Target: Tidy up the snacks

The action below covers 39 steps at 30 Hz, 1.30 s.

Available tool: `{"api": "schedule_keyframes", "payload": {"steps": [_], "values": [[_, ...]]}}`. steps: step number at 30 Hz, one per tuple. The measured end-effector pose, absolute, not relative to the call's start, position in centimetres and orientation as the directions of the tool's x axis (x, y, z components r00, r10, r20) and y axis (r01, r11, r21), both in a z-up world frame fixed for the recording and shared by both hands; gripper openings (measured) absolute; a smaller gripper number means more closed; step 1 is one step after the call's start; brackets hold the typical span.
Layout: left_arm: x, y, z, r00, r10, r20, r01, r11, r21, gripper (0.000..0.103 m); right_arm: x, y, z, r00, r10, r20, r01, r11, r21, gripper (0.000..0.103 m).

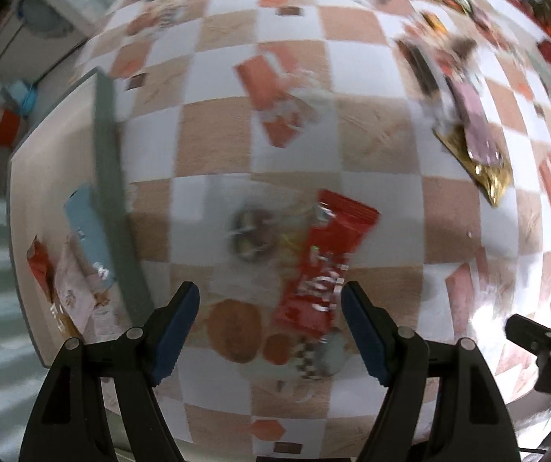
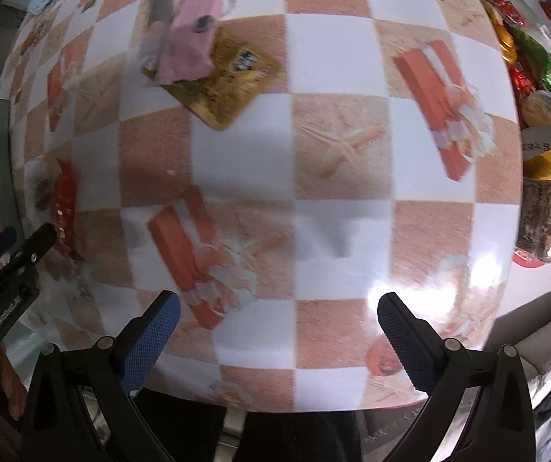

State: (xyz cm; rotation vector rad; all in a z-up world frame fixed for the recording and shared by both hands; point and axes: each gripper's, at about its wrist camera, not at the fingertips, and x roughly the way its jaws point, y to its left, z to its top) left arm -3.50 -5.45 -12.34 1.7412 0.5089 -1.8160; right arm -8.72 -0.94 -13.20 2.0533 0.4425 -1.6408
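Claws (image 1: 271,331) (image 2: 279,331) agape above checkered tablecloth (image 2: 337,146), red wrapper (image 1: 325,265) below left.

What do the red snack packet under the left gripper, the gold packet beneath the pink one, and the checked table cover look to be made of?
Red snack packet: likely glossy plastic film, going by its crimped end and sheen.
Gold packet: metallised foil or film, with a crinkled, glinting surface.
Table cover: probably wipeable vinyl or oilcloth with a printed pattern, since bright glare shows near the edge; blur leaves this uncertain.
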Motion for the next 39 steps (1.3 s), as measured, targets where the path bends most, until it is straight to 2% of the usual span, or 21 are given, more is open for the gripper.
{"api": "schedule_keyframes", "payload": {"steps": [13, 24, 39], "values": [[1.2, -10.3, -9.9, -0.009, -0.2, -0.98, 0.719, -0.682, 0.133, 0.079, -6.2, -11.7, -13.7, 0.277, -0.15, -0.949, 0.507, -0.816, 0.277, 0.103], [1.6, -11.1, -10.7, 0.004, -0.193, -0.981, 0.703, -0.698, 0.14, 0.079, -3.9, -16.2, -14.3, 0.181, -0.079, -0.98, 0.575, -0.8, 0.171, 0.103], [-3.0, -10.2, -13.5, -0.018, -0.115, -0.993, 0.659, -0.749, 0.075, 0.079, -6.5, -10.6, -14.1, 0.157, -0.018, -0.987, 0.496, -0.863, 0.095, 0.103]]}}
